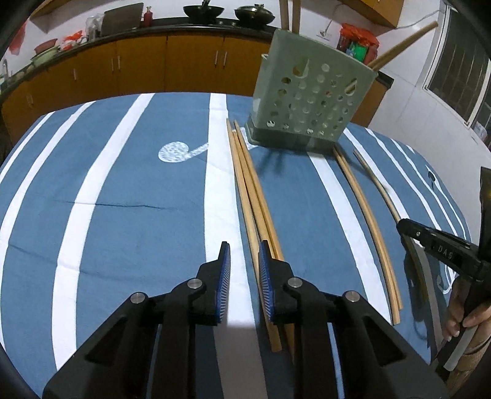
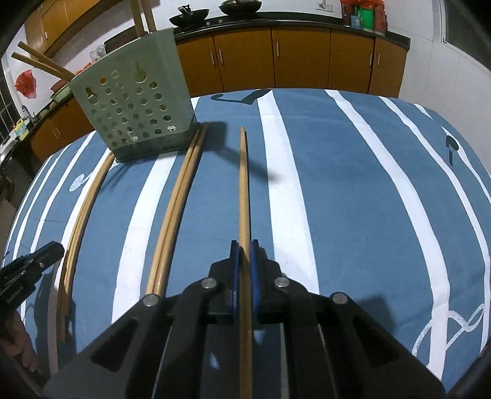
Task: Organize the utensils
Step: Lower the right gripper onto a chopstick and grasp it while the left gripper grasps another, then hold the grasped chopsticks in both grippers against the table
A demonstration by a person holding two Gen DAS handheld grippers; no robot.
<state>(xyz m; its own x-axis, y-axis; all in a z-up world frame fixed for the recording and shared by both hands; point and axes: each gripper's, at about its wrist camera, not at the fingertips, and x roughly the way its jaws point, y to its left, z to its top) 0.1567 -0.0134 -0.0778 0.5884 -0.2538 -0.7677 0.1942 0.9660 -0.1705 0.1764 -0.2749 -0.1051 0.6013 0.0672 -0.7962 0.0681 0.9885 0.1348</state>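
Observation:
A pale green perforated utensil holder (image 1: pixel 310 95) stands on the blue striped tablecloth (image 1: pixel 138 214) and holds a few chopsticks; it also shows in the right wrist view (image 2: pixel 132 104). Three wooden chopsticks (image 1: pixel 251 196) lie left of the holder, a pair (image 1: pixel 368 221) lies to its right. My left gripper (image 1: pixel 244 248) is open and empty, just left of the three chopsticks. My right gripper (image 2: pixel 245 245) is shut on a single chopstick (image 2: pixel 244 190), which points forward above the cloth. The pair (image 2: pixel 178 208) and the three chopsticks (image 2: pixel 83 214) lie to its left.
Wooden kitchen cabinets (image 1: pixel 172 64) with a dark counter run behind the table, with woks (image 1: pixel 202 12) on top. The right gripper shows at the right edge of the left wrist view (image 1: pixel 435 242). The left gripper shows at the left edge of the right wrist view (image 2: pixel 30 267).

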